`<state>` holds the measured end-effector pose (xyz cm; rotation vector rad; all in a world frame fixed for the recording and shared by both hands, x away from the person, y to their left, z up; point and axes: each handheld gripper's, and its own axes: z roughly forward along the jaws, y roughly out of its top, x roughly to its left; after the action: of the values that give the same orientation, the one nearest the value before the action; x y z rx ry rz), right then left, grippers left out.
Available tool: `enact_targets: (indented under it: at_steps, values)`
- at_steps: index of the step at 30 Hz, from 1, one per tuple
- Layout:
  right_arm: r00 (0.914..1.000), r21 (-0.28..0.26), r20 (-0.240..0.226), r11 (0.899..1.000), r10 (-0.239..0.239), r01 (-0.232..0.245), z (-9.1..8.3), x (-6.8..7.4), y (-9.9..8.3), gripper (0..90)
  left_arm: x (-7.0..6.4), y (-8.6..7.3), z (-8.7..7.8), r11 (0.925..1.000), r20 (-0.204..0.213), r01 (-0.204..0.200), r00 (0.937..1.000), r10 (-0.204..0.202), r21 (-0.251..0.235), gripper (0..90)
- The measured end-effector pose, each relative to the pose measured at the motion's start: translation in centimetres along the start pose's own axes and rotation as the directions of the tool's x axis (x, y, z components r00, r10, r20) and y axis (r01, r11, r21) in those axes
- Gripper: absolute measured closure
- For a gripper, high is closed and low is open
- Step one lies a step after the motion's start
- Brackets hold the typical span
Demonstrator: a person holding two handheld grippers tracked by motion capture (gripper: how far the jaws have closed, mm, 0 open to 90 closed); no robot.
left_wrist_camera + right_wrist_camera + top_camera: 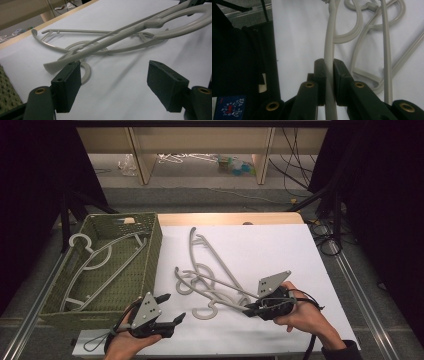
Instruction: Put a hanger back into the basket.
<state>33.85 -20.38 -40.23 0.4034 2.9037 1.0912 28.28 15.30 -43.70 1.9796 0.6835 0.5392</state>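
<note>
The right gripper (250, 310) is clamped on one arm of a grey hanger (329, 45); in the right gripper view both jaws press flat against the bar. The left gripper (167, 312) stands with its jaws spread wide and nothing between them, low over the worktop (280, 250) at 7 o'clock.

The gripped hanger lies in a pile of hangers (210, 280) at the centre of the white sheet. A green woven basket (152, 255) sits at 9 o'clock and already contains one hanger (100, 262).

Hazards:
- The hooks and bars in the pile overlap. Lifting the held hanger is likely to drag a neighbour along, and a snagged neighbour could drop short of the basket or slide toward the near edge.
- The grip sits on a thin, smooth bar far from the hanger's middle. The hanger may pivot in the jaws under its own weight.
- The basket wall nearest the pile stands tall. A long arm carried low could strike the rim.

Clearance:
- The sheet from 12 to 3 o'clock is open and suits separating the pile.
- The near edge at 6 o'clock lies just beside both grippers, leaving little margin.
- The basket interior retains room beside the stored hanger.
</note>
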Motion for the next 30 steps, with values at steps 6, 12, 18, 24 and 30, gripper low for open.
enact_targets:
  at_steps: [6, 12, 18, 24, 30]
  values:
    - [1.0000, 0.007, -0.002, 1.000, -0.007, 0.007, -0.1, 0.6, -0.5, 82.9, 0.0, 0.7, 2.0, 0.9933, 0.049, -0.102, 0.9939, 0.099, 0.055, 29.2]
    - [0.9996, 0.016, -0.020, 1.000, -0.019, 0.019, 0.0, 1.0, -0.7, 82.9, -0.2, 1.1, 3.4, 0.9860, 0.117, -0.163, 0.9805, 0.158, 0.035, 30.4]
    - [0.9991, 0.016, -0.027, 0.999, -0.032, 0.032, 0.0, 1.5, -0.8, 82.9, -0.7, 1.6, 4.5, 0.9587, 0.143, -0.280, 0.9520, 0.271, 0.049, 33.9]
    - [0.9987, 0.011, -0.040, 0.999, -0.032, 0.032, -0.1, 1.8, -0.7, 82.8, -0.5, 2.4, 6.3, 0.9476, 0.185, -0.316, 0.9352, 0.302, 0.049, 43.4]
    - [0.9984, 0.012, -0.042, 0.999, -0.037, 0.037, -0.1, 1.8, -0.8, 82.8, -0.6, 2.7, 7.4, 0.9244, 0.234, -0.378, 0.9042, 0.357, 0.050, 52.1]
